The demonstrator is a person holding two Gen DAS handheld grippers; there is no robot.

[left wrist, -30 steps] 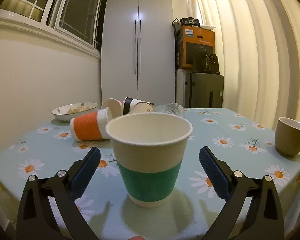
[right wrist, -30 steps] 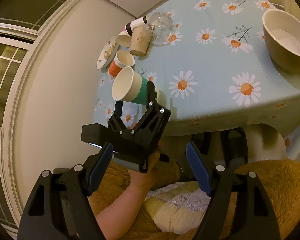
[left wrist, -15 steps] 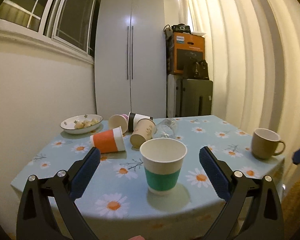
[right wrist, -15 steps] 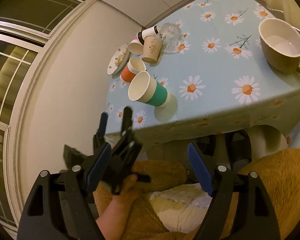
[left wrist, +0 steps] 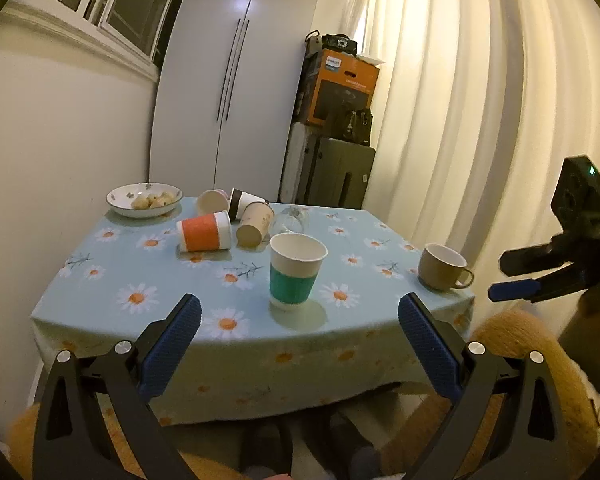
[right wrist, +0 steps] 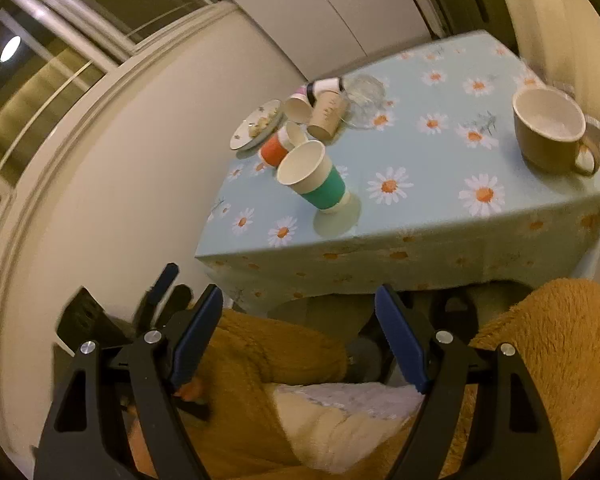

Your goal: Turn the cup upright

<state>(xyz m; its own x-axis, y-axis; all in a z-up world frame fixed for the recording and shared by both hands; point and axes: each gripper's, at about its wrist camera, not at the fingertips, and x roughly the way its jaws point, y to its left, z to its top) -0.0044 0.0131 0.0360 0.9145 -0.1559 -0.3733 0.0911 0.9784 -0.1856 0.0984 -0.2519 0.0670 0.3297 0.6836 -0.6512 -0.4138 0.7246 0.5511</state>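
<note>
A paper cup with a green band stands upright on the daisy tablecloth, near the front edge; it also shows in the right wrist view. My left gripper is open and empty, drawn back in front of the table, well short of the cup. My right gripper is open and empty, low over the person's lap, off the table. The right gripper also shows at the right edge of the left wrist view.
Behind the green cup lie an orange-banded cup, a beige cup, a black-banded cup, another paper cup and a clear glass. A bowl of food sits at the back left. A beige mug stands upright at the right.
My left gripper has pulled back and away from the upright green cup, which stays standing on the table. My right gripper has shifted slightly and stays open.
</note>
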